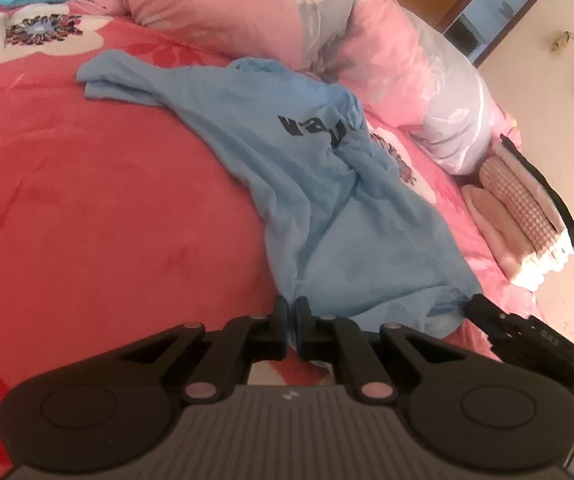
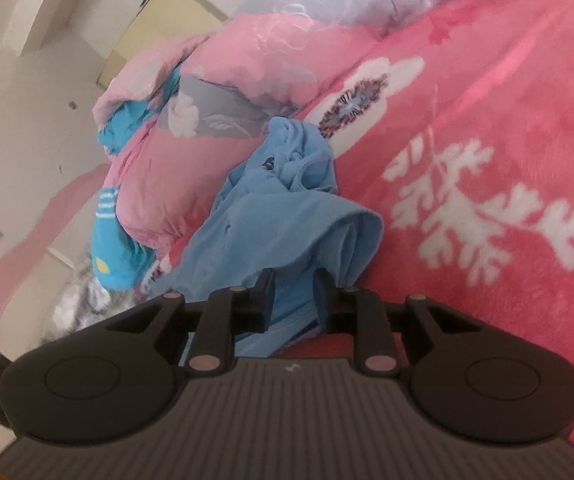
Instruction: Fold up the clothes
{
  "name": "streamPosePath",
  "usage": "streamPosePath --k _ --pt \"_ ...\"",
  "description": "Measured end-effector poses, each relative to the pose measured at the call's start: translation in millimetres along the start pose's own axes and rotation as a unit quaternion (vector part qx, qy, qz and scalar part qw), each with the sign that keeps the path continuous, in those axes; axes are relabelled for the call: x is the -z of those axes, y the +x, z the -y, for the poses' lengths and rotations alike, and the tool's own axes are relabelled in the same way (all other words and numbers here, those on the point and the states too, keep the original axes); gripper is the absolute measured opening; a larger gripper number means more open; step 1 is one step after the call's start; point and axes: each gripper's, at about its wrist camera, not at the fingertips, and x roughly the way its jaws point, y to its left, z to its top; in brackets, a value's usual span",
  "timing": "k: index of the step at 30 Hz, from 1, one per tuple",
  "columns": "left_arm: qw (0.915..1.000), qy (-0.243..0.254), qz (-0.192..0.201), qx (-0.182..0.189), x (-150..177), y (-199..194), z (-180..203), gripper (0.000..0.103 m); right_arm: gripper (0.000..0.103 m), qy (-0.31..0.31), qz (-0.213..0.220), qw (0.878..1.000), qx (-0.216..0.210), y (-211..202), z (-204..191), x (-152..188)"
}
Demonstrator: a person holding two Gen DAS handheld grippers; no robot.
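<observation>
We see the red floral blanket [image 1: 107, 200] at left. Light-blue T-shirt [image 1: 307, 184] lies on it, long axis running from far-left sleeve to near-right hem, crumpled mid-body. Black print on chest is upside down and part-folded; we can't read it. Left gripper [image 1: 291, 312] jaws nearly together, pinching the hem edge. Right gripper [image 2: 293, 292] jaws narrow, blue cloth bunched between and pressed. Pink quilt [image 1: 247, 4] behind shirt, cut off at the frame's top.
</observation>
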Motion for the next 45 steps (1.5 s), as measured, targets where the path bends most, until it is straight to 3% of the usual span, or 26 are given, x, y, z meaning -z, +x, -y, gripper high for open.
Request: streamPosePath --k 3,6,9,11,13,15,16,18,19,20,21,23,25,26,29,32,34,36,38,39,41,45 --pt "0.9997 -0.012 -0.004 0.019 0 2 -5 0.005 0.022 -0.07 0.008 0.998 0.008 -17 -26 10" --pt "0.999 -0.02 -0.006 0.04 -2 3 -8 0.005 0.025 -0.181 -0.004 0.983 -0.031 -28 -67 29" --pt "0.998 -0.027 -0.007 0.057 -4 4 -10 0.005 0.04 -0.302 -0.035 0.949 -0.082 -27 -113 54" --pt "0.9971 -0.034 -0.007 0.068 -5 4 -12 0.005 0.048 -0.392 -0.053 0.912 -0.106 -18 -143 79" --pt "0.9962 -0.037 -0.006 0.078 -6 3 -13 0.005 0.048 -0.465 -0.068 0.876 -0.109 -6 -163 102" --pt "0.9954 -0.037 -0.004 0.088 -7 1 -13 0.005 0.045 -0.517 -0.081 0.848 -0.089 10 -176 121" --pt "0.995 -0.037 -0.004 0.093 -8 1 -13 0.005 0.044 -0.524 -0.088 0.844 -0.079 18 -176 123" --pt "0.9939 -0.035 -0.003 0.104 -9 0 -13 0.005 0.019 -0.535 -0.102 0.837 -0.06 34 -174 127" --pt "0.9934 -0.033 -0.001 0.11 -11 0 -13 0.005 0.004 -0.521 -0.105 0.845 -0.056 38 -171 122" --pt "0.9929 -0.032 0.001 0.115 -12 1 -14 0.008 0.003 -0.504 -0.108 0.855 -0.054 41 -167 117" --pt "0.9923 -0.031 0.004 0.12 -13 1 -14 0.011 0.003 -0.472 -0.103 0.873 -0.067 39 -161 107" --pt "0.9916 -0.042 0.014 0.122 -17 3 -19 0.032 0.001 -0.388 -0.09 0.913 -0.091 37 -146 81" --pt "0.9908 -0.053 0.022 0.122 -22 8 -23 0.035 0.001 -0.264 -0.067 0.956 -0.106 39 -117 47" --pt "0.9907 -0.059 0.02 0.121 -24 12 -27 0.035 0.0 -0.2 -0.054 0.972 -0.109 39 -100 31" --pt "0.9919 -0.071 0.01 0.105 -27 27 -33 0.035 0.0 -0.056 -0.022 0.993 -0.097 43 -45 1" --pt "0.993 -0.079 0.003 0.088 -28 37 -38 0.035 0.0 0.044 -0.019 0.995 -0.091 46 -6 -1" --pt "0.993 -0.083 0.0 0.084 -28 42 -41 0.035 0.003 0.047 -0.02 0.994 -0.097 44 -1 1" --pt "0.9932 -0.082 -0.001 0.082 -27 45 -43 0.035 0.004 -0.011 -0.025 0.992 -0.125 40 -20 2" --pt "0.9932 -0.083 -0.002 0.081 -28 45 -45 0.035 0.01 -0.112 -0.031 0.982 -0.148 33 -53 9" --pt "0.9931 -0.084 -0.001 0.082 -28 45 -45 0.035 0.017 -0.162 -0.037 0.974 -0.156 30 -68 14" --pt "0.993 -0.085 0.001 0.082 -28 44 -46 0.035 0.042 -0.252 -0.062 0.95 -0.173 27 -98 32" --pt "0.993 -0.085 0.009 0.081 -26 39 -50 0.035 0.046 -0.397 -0.123 0.892 -0.18 26 -133 71"
